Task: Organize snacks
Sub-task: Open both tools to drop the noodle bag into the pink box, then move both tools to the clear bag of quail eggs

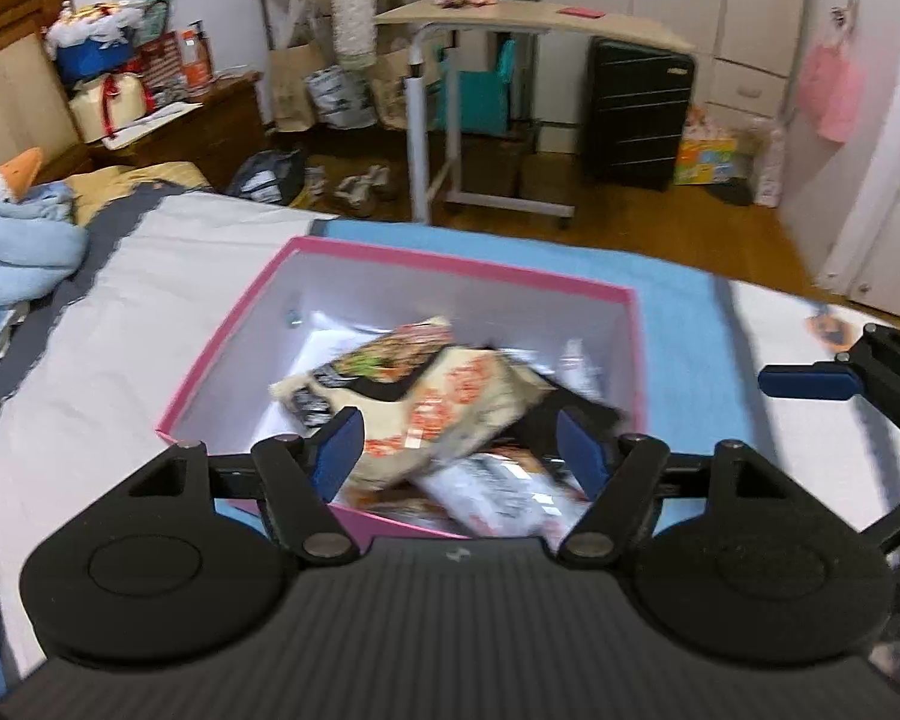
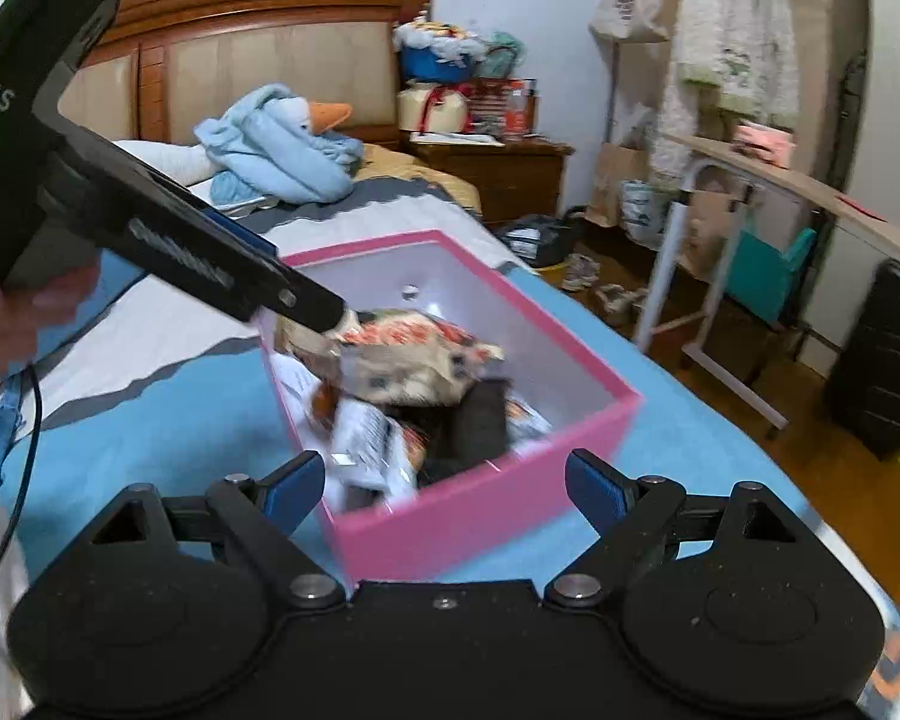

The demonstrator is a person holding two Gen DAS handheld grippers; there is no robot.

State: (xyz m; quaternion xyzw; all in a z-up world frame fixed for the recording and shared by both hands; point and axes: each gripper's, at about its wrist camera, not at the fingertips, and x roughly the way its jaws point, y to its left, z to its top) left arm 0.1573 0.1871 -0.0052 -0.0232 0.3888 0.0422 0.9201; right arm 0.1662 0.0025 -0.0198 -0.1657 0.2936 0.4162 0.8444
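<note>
A pink box with white inside walls stands on the bed and holds several snack packets. A beige and orange snack packet lies tilted on top of the pile, blurred, between the blue pads of my left gripper. The pads stand apart from it, so the gripper is open. From the right wrist view, the left gripper reaches down into the pink box over the same packet. My right gripper is open and empty just before the box's near corner. One of its fingers shows at the right.
The box rests on a blue and white bed cover. A light blue blanket with a goose toy lies near the headboard. A person's hand holds the left gripper. Beyond the bed stand a rolling table, a black suitcase and a cluttered nightstand.
</note>
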